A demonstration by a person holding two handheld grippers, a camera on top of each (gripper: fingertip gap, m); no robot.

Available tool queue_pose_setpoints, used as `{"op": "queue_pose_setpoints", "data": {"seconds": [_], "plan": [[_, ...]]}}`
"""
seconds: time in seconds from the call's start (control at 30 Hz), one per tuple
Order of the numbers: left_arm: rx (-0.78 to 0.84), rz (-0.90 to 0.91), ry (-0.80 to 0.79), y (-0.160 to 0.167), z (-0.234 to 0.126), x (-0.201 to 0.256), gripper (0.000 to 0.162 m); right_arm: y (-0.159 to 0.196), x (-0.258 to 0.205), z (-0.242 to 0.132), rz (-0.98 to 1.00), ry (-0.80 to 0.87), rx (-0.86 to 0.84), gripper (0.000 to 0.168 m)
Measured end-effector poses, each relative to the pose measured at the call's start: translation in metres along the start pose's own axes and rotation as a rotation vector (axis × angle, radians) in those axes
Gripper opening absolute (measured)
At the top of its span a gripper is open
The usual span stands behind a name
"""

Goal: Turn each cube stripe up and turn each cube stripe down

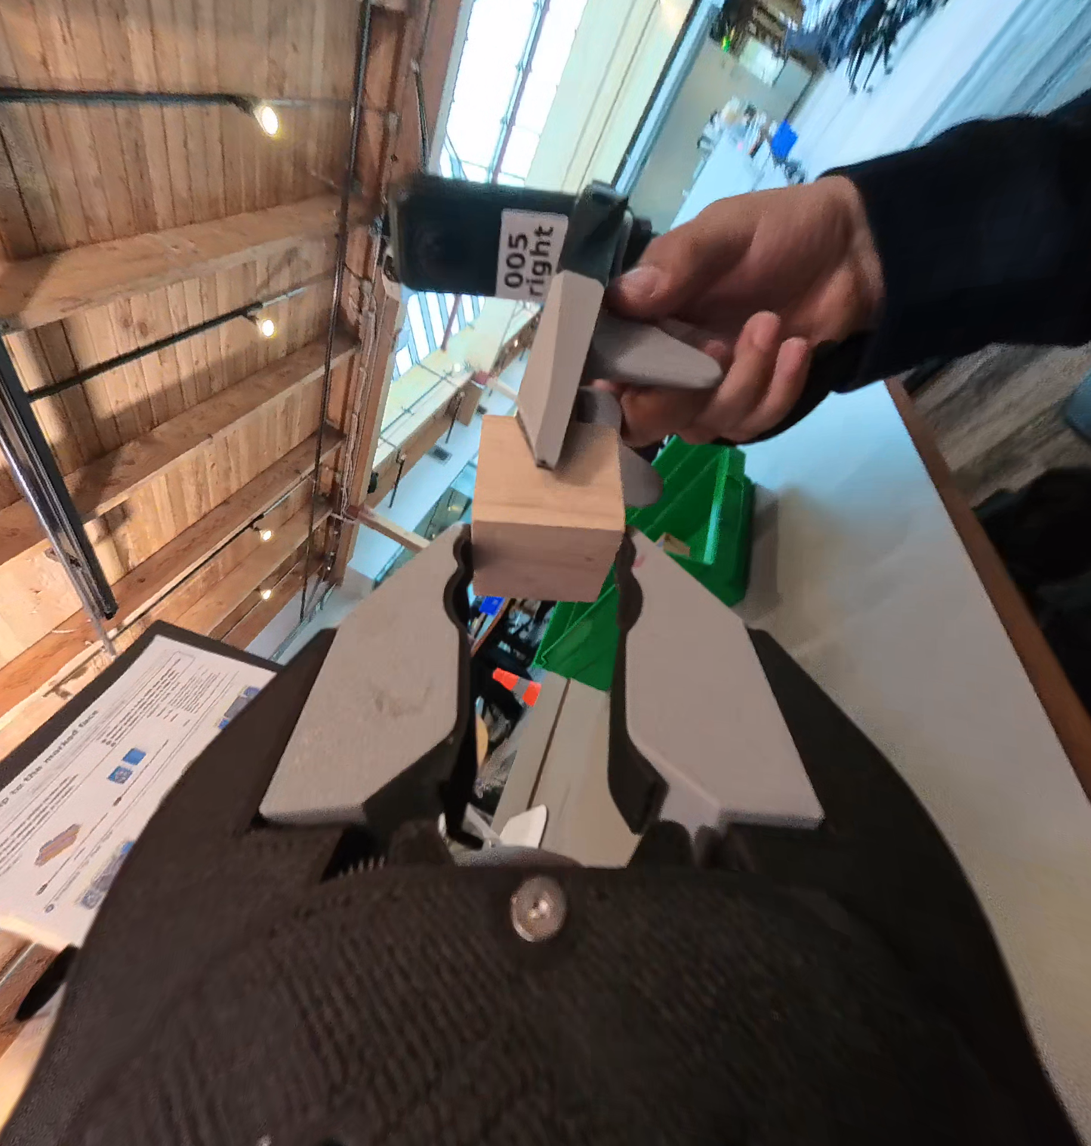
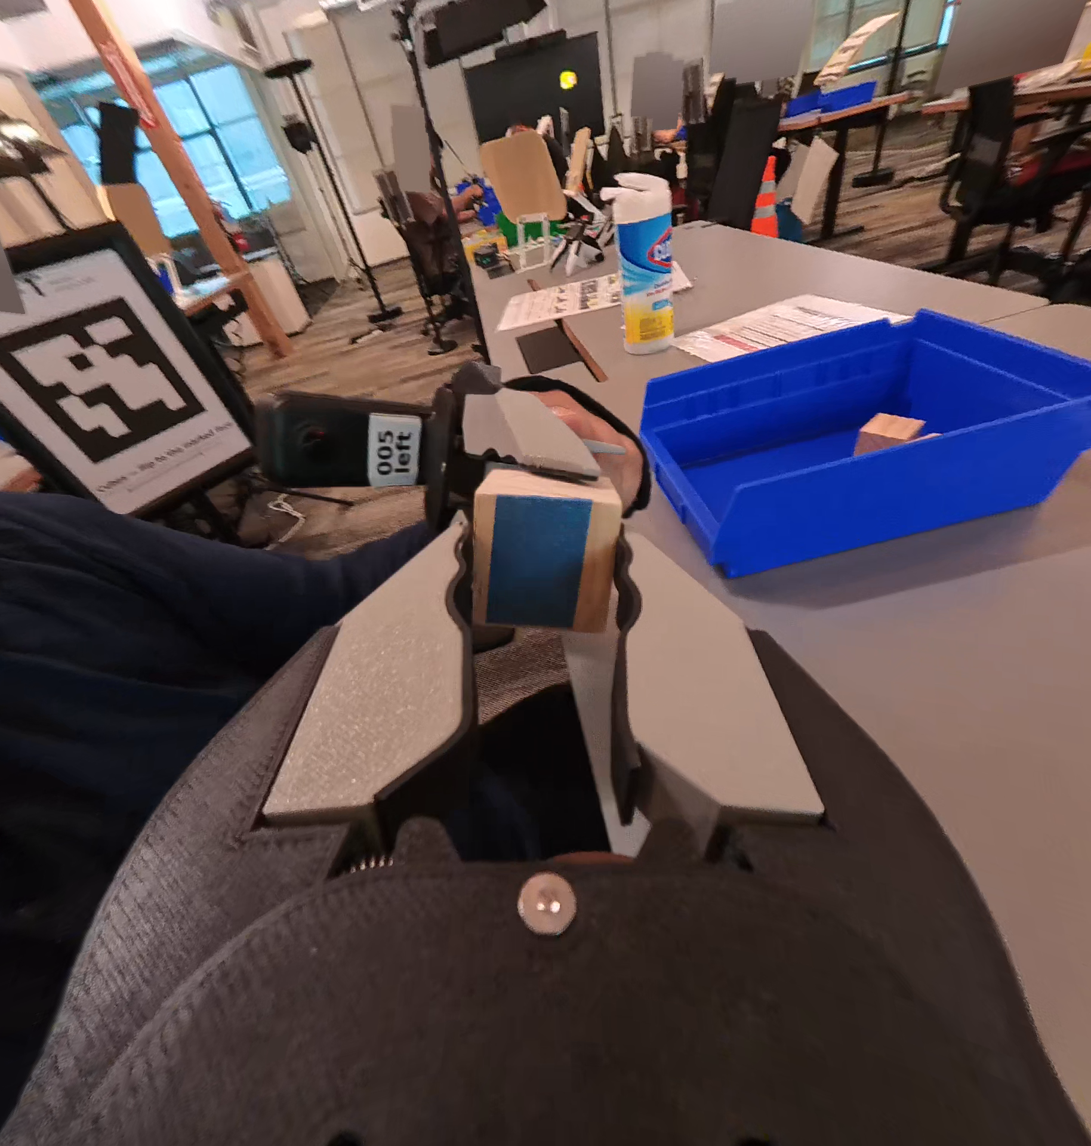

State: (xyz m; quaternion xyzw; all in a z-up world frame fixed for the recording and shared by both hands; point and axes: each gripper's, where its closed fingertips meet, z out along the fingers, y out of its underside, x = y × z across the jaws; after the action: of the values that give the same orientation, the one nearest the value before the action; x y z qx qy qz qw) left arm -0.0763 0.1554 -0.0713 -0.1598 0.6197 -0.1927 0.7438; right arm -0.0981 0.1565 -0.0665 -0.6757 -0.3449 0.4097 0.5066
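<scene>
We see the grey worktop (image 2: 902, 682) extending to the far right, carrying a blue bin (image 2: 778, 496) at the right with a second wooden cube (image 2: 887, 432) lying inside it. Nearer, held in the air off the worktop's left edge, the wooden cube (image 2: 543, 558) shows its blue stripe (image 2: 538, 561) toward the right wrist camera. We find the left tool (image 1: 542, 561) and the right tool (image 2: 543, 573) both clamped on this cube from different sides.
</scene>
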Motion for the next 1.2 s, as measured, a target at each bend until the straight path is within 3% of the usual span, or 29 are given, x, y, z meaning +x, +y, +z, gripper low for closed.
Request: {"op": "queue_pose_setpoints", "data": {"seconds": [0.2,0.23,0.37,0.43,0.47,0.53,0.67,0.83,1.0,1.2], "plan": [[-0.158,-0.199,0.033,0.025,0.004,0.001,0.047,0.004,0.022,-0.004,0.049,0.004,-0.011,0.042],[-0.179,-0.215,0.037,0.029,0.004,0.000,0.039,0.003,0.034,-0.011,0.060,0.034,0.002,0.042],[-0.276,-0.195,-0.055,0.049,-0.008,-0.021,0.026,-0.010,0.113,-0.076,0.087,0.330,0.108,0.042],[-0.375,-0.245,-0.122,0.068,-0.016,-0.037,0.013,-0.007,0.169,-0.132,0.098,0.612,0.158,0.042],[-0.442,-0.320,-0.141,0.081,-0.021,-0.041,0.002,0.000,0.196,-0.161,0.099,0.766,0.157,0.042],[-0.548,-0.482,-0.197,0.103,-0.030,-0.051,0.000,0.026,0.238,-0.207,0.124,0.996,0.091,0.042],[-0.564,-0.587,-0.235,0.114,-0.037,-0.058,0.000,0.075,0.286,-0.242,0.182,1.191,-0.057,0.043],[-0.637,-0.537,-0.240,0.124,-0.045,-0.057,0.000,0.102,0.305,-0.249,0.211,1.244,-0.151,0.043],[-0.654,-0.548,-0.250,0.127,-0.050,-0.060,0.000,0.125,0.320,-0.251,0.261,1.249,-0.356,0.043],[-0.654,-0.581,-0.280,0.127,-0.057,-0.068,0.000,0.158,0.365,-0.236,0.444,1.147,-0.603,0.043]]}}
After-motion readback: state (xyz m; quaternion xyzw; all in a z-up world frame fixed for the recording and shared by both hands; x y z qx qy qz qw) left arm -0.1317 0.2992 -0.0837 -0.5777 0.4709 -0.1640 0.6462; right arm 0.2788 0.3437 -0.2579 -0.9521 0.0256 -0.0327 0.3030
